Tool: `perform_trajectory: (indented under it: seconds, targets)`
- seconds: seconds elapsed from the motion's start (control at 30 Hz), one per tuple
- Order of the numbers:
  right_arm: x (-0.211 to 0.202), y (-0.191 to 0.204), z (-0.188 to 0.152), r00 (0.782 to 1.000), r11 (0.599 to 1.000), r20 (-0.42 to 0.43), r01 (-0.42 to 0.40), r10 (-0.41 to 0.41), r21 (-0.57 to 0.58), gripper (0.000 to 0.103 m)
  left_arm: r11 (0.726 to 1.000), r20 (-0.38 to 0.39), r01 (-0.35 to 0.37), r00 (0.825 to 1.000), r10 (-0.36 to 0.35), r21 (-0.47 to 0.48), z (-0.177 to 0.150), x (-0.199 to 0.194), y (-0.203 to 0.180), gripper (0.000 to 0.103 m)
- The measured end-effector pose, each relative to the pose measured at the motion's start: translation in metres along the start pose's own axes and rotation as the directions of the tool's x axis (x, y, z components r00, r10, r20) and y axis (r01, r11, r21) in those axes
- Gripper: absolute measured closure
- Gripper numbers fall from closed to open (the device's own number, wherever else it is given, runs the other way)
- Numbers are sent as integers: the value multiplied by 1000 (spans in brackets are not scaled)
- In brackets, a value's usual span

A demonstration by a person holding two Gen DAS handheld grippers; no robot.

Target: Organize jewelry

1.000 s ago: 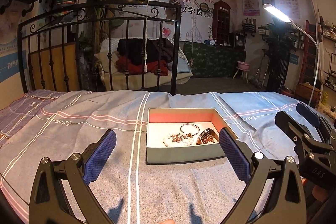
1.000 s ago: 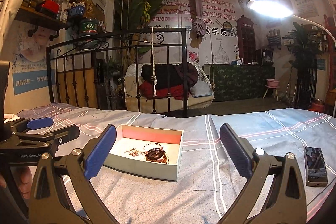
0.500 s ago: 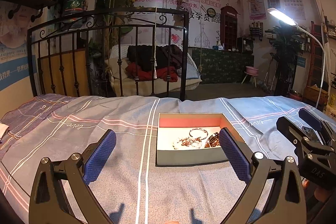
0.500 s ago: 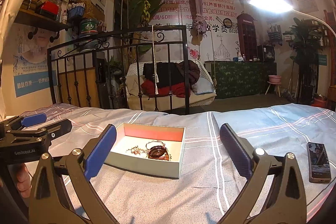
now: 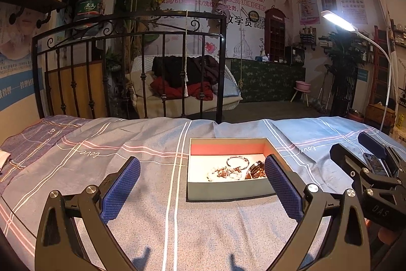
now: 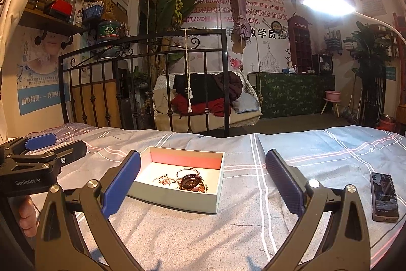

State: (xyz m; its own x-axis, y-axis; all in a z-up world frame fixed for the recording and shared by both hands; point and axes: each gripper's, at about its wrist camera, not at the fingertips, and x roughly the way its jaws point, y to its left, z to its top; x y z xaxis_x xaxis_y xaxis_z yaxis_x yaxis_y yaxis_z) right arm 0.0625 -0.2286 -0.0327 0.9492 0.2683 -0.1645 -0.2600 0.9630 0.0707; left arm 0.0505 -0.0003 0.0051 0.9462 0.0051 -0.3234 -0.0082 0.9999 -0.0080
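We find a bed [image 5: 76, 169] under a grey-blue sheet with white and pink stripes, and a black iron bed frame [image 5: 127, 62] standing at its far edge. Against the earlier pictures, the sheet and the room sit somewhat differently in both views, so both cameras have shifted slightly; nothing on the bed itself appears to have moved.

The left gripper [image 5: 202, 188] hovers low over the sheet, its blue-padded fingers [image 5: 120, 188] spread wide and holding nothing, as they were a second ago. The right gripper [image 6: 202, 180] is in the same condition: fingers [image 6: 284, 182] wide apart, empty, unchanged from before. In each view the other gripper shows at the frame edge; part of a hand [image 6: 26, 217] is visible beneath the left one.

The open box [image 5: 228, 191], grey-green outside with a pink inner wall, rests flat on the sheet ahead of both grippers. In the left view its right end now lies behind the right finger pad, more so than earlier.

A phone [image 6: 384, 197] lies on the sheet to the right of the box, well apart from it.

The jewelry [image 6: 186, 180] lies heaped on the pale box floor: a silver bangle [image 5: 237, 161], a dark round piece [image 6: 189, 182], and beaded strands [image 5: 223, 173] we cannot tell apart.
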Motion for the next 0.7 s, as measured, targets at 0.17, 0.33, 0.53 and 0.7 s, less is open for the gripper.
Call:
perform_trajectory:
  seconds: [0.17,0.33,0.53,0.7]
  targets:
    - [0,0,0,1000,1000,1,0,0,-1,6,1000,-2,-6,1000,6,1,0,-1,-1,7]
    - [0,0,0,1000,1000,0,-1,1,-1,6,1000,-4,-8,1000,8,4,-1,-2,0,7]
    - [0,0,0,1000,1000,-3,-3,3,0,6,1000,-5,-3,1000,3,7,-1,-1,0,7]
    - [0,1,-1,1000,1000,-2,-2,2,-1,6,1000,-8,0,1000,0,8,-1,-1,0,7]
